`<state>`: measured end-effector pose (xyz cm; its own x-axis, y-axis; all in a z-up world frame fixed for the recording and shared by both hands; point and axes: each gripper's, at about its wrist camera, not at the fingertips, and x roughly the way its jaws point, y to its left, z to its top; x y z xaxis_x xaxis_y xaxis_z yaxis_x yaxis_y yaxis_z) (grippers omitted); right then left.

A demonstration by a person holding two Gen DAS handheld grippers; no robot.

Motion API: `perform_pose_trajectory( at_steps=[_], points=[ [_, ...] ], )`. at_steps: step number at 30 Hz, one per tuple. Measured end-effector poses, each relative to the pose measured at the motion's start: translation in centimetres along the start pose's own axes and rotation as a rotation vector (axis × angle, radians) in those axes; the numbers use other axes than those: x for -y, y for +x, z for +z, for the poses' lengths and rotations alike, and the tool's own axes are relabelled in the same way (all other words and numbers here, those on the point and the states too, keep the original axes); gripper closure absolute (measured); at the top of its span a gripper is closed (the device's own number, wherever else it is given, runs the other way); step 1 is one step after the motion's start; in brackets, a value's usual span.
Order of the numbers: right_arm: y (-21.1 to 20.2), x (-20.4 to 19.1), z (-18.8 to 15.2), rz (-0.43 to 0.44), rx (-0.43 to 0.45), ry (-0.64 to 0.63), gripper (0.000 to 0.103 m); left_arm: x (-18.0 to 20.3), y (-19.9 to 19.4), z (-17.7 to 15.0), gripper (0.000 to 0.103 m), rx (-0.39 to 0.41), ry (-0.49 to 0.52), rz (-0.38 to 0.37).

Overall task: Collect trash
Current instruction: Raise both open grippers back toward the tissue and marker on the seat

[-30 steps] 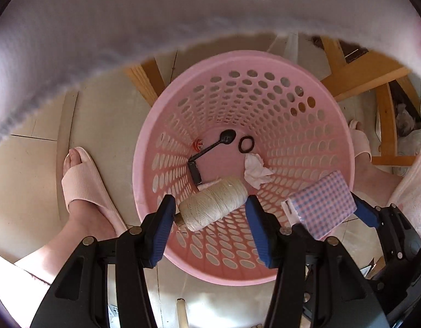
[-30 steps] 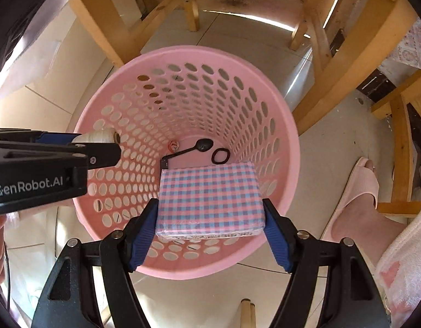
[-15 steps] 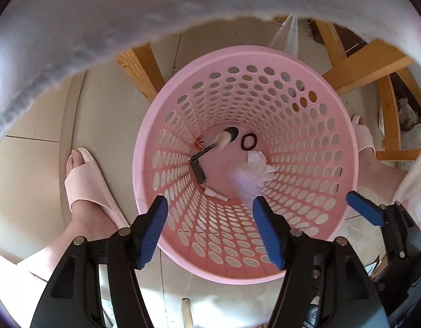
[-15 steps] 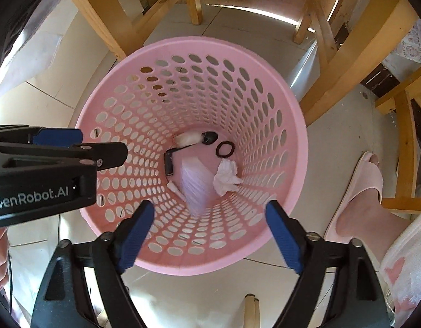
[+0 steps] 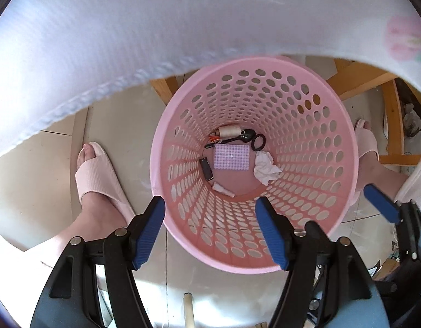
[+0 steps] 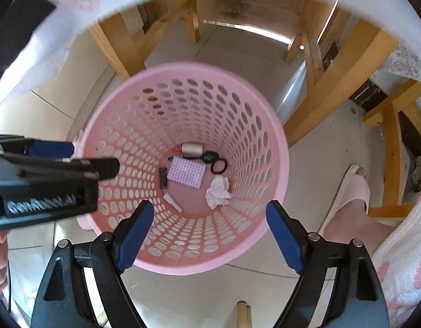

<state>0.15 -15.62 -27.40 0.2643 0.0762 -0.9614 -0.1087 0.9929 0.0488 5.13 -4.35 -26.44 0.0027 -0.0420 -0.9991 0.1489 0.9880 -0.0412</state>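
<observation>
Round pink perforated plastic basket (image 5: 344, 180) sits straight below and ahead of both my grippers, mouth up. Left gripper (image 5: 210, 235) and right gripper (image 6: 207, 235) both spread wide, holding nothing, over its near rim. On the basket floor: checked pink-and-blue flat packet (image 5: 231, 157), long axis crosswise to my fingers; cream thread spool (image 5: 229, 131) beyond it; crumpled white tissue (image 5: 265, 167) to the right. Nothing blocks withdrawal, I judge.
</observation>
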Motion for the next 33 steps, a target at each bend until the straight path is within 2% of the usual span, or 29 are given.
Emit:
perform_pose_trajectory(
  at_steps=[7, 12, 16, 23, 27, 33],
  points=[
    [-2.7, -0.6, 0.4, -0.034, -0.001, -0.039, 0.017, 0.2, -3.2, -0.4, 0.036, 0.064, 0.013, 0.020],
    [-5.5, 0.0, 0.3, -0.023, 0.027, -0.036, 0.017, 0.5, -6.0, -0.8, 0.036, 0.129, 0.034, 0.013],
    [-7.9, 0.9, 0.4, -0.006, 0.071, -0.006, 0.017, 0.5, -8.8, -1.5, 0.036, 0.181, 0.039, -0.026],
    [-12.3, 2.4, 0.8, -0.021, 0.201, 0.039, 0.017, 0.7, -12.3, -1.8, 0.036, 0.293, 0.055, -0.014],
    [-14.2, 3.5, 0.9, 0.045, 0.272, 0.092, 0.017, 0.5, -13.6, -1.7, 0.036, 0.335, 0.049, -0.023],
    [-16.8, 4.0, 0.9, 0.048, 0.408, 0.127, 0.017, 0.4, -16.1, -1.8, 0.036, 0.445, 0.057, -0.006]
  ],
)
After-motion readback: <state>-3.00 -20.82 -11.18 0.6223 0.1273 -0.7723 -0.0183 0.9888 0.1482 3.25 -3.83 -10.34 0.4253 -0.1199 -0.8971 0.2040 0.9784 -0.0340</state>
